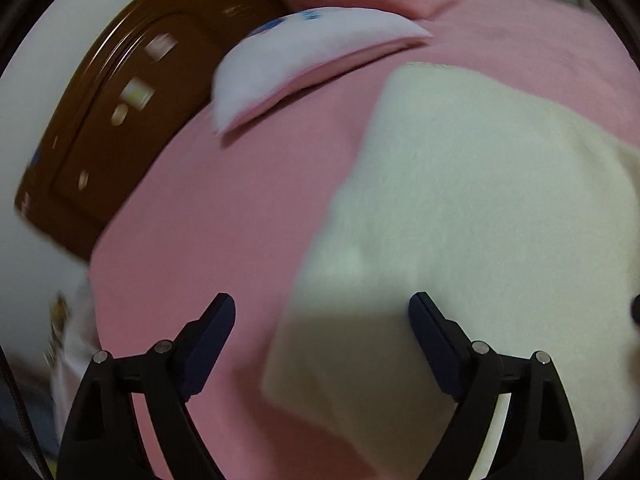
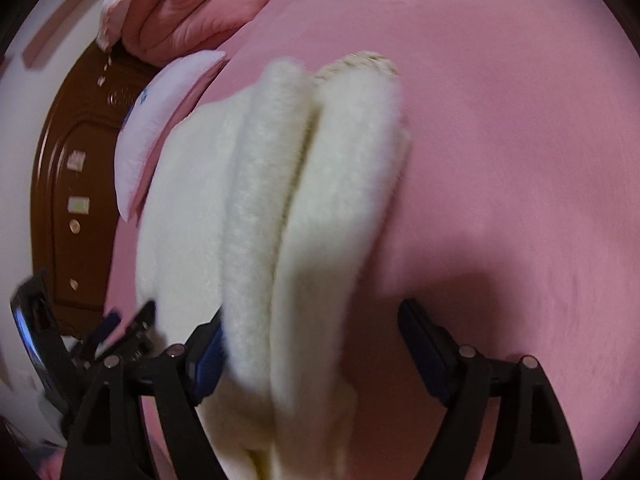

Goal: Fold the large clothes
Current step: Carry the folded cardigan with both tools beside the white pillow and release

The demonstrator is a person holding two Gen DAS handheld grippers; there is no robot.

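Observation:
A cream fleece garment (image 1: 460, 208) lies folded on the pink bed sheet (image 1: 208, 208). My left gripper (image 1: 322, 310) hovers over its near left edge, open, with the cloth's corner below the gap and neither pad pressing it. In the right wrist view the garment (image 2: 280, 184) shows as thick folded layers running away from me. My right gripper (image 2: 310, 322) is open around its near end. The cloth brushes over the left finger, while the right finger stands apart over bare sheet (image 2: 500, 160). The left gripper (image 2: 130, 314) appears blurred at the lower left.
A dark brown wooden headboard (image 1: 132, 120) borders the bed on the left. A white pillow (image 1: 288, 56) lies by it, with a bunched pink quilt (image 2: 188, 4) beyond. To the right of the garment, pink sheet stretches wide.

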